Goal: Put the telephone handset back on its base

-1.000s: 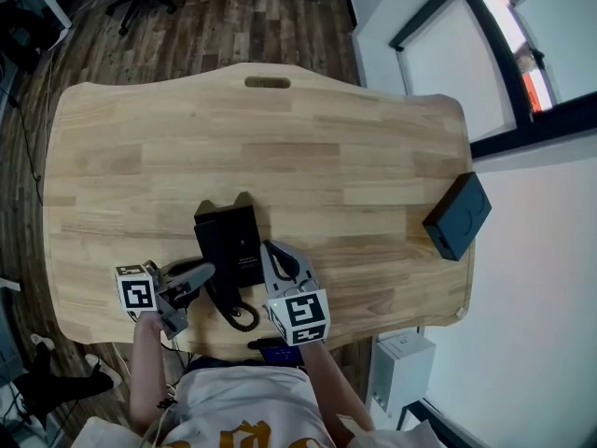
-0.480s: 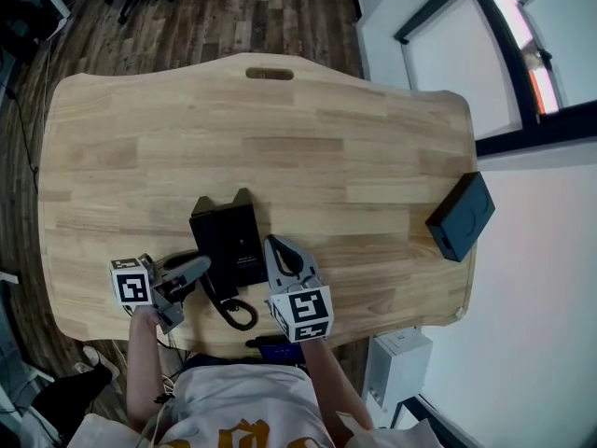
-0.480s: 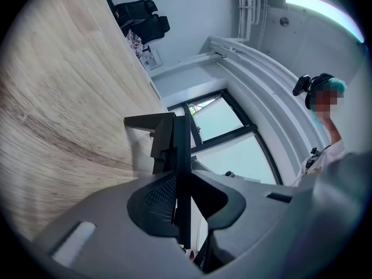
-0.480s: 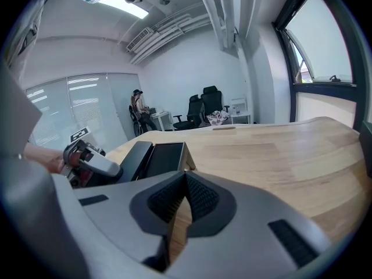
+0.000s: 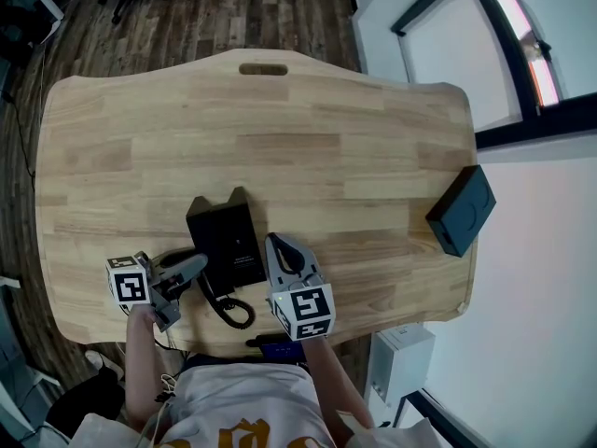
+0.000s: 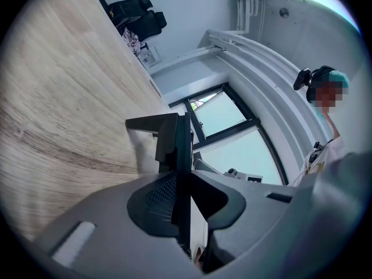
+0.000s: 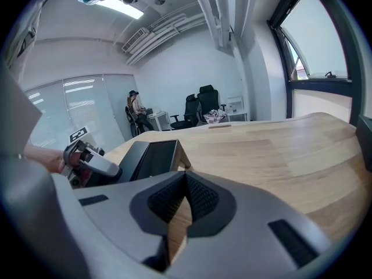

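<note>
The telephone base (image 5: 229, 239) sits on the wooden table (image 5: 326, 147), towards the person's edge. The handset (image 6: 183, 156) is not on it. It is clamped edge-on between the jaws of the left gripper (image 5: 194, 267), just to the left of the base by its near corner. I cannot tell whether the handset is touching the tabletop. The coiled cord (image 5: 235, 312) loops on the wood just in front of the base, on the person's side. The right gripper (image 5: 279, 245) is just to the right of the base. Its jaw tips are together and nothing is between them. A flat black box (image 5: 459, 213) lies well to the right of the base, at the table's far right edge.
</note>
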{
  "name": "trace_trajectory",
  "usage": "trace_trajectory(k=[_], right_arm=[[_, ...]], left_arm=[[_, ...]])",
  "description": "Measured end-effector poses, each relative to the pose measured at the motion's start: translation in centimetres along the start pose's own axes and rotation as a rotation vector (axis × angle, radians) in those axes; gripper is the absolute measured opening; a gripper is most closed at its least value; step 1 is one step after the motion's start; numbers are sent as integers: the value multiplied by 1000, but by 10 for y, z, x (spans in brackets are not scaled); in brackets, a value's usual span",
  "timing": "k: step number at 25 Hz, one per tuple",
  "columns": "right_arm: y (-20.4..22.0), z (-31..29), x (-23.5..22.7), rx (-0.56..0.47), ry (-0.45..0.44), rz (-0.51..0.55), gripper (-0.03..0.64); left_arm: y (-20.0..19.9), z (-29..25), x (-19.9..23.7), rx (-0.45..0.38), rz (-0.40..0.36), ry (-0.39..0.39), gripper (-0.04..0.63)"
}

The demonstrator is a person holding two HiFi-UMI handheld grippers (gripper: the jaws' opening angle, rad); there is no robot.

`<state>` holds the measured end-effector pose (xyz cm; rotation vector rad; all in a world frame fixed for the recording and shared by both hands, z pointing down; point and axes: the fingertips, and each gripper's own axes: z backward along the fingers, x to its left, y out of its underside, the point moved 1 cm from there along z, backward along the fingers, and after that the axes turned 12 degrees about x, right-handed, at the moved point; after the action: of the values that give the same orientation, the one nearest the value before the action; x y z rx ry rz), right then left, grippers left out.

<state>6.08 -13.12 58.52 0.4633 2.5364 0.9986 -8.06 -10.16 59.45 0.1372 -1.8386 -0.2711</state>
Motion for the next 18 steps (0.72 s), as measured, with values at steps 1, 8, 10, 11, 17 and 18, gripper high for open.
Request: trace_trajectory(k=[1,8,10,11,17,18], right_arm=[[0,0,-1,-1,1,-3,6],[2,-1,4,5,-10,-10,6],[3,-1,5,7,-13,-9,6],[3,-1,5,8,-13,-9,6],[5,1,5,7,-14,-19,6],[5,1,6,8,-15,-19,6]], left_arm=[[0,0,1,0,-1,-1,71],[0,-1,3,2,-20,-12,71],[0,-1,4,0,-27,-18,71],[0,-2,4,-2,-32,-21,69],[-1,-3,7,-9,-38,-32,71],[-1,-3,7,-10,-38,-33,71]])
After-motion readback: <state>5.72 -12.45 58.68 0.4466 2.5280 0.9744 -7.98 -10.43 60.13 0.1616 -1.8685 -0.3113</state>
